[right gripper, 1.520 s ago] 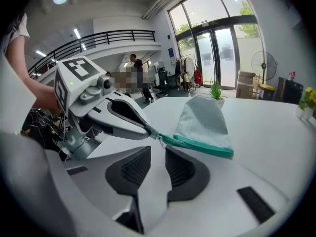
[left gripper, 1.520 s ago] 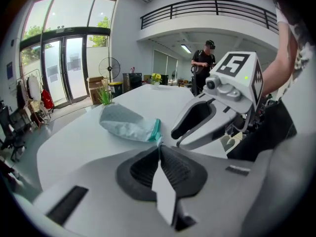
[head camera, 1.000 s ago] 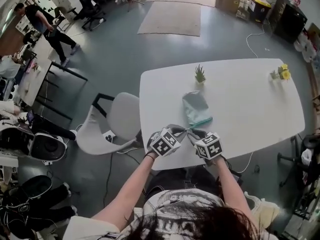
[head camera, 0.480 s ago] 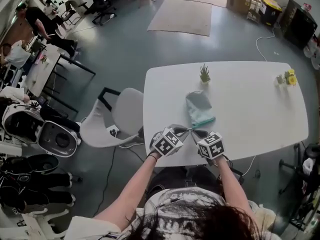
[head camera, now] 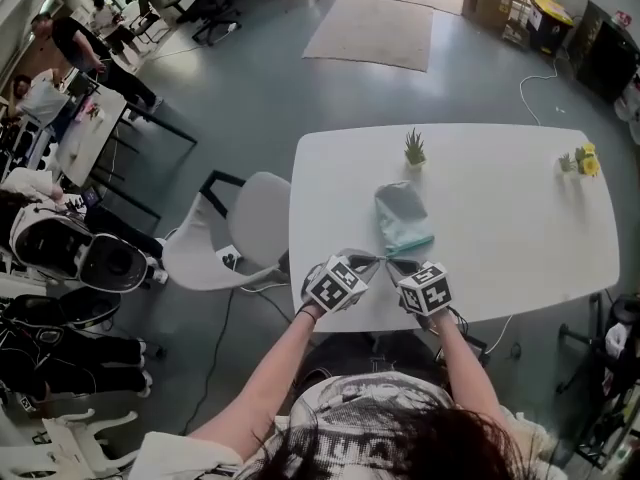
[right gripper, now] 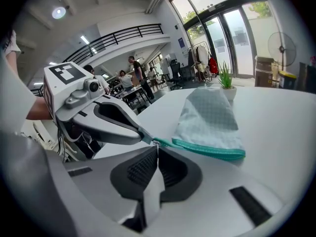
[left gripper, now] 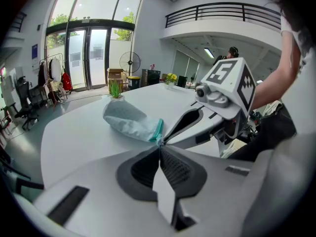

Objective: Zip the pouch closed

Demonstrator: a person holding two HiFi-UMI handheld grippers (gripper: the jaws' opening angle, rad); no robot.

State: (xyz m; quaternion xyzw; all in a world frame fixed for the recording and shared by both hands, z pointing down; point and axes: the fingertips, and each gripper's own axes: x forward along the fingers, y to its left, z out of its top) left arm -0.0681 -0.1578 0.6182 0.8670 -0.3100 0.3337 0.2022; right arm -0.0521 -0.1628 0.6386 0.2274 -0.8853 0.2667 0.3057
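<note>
Now, pouch look: the pouch (head camera: 403,218) is a soft, pale mint bag, slightly puffed and creased, with a teal zip (right gripper: 207,151) running along its near edge.
Pouch place: it lies flat on the white counter (head camera: 500,198), stretching away beyond the tips of both pairs of fingers, with one teal corner reaching right to the spot where the two sets of tips meet.
Left gripper: the left gripper (left gripper: 160,144) points down at that corner from the pouch's left.
Left fingers: the ribbed dark fingers (left gripper: 143,169) are clenched together, no gap between them, pinching the teal end of the zip at their very tips.
Right gripper: the right gripper (right gripper: 157,146) comes in from the other side, its tips touching or almost touching the left ones.
Right fingers: its fingers (right gripper: 140,169) have just been closing and now stand pressed together, nipping a small pale piece at the zip's end, apparently the zip pull (right gripper: 155,143).
Zip beyond the fingers: from the clenched tips the teal band runs off to the right along the pouch's edge.
</note>
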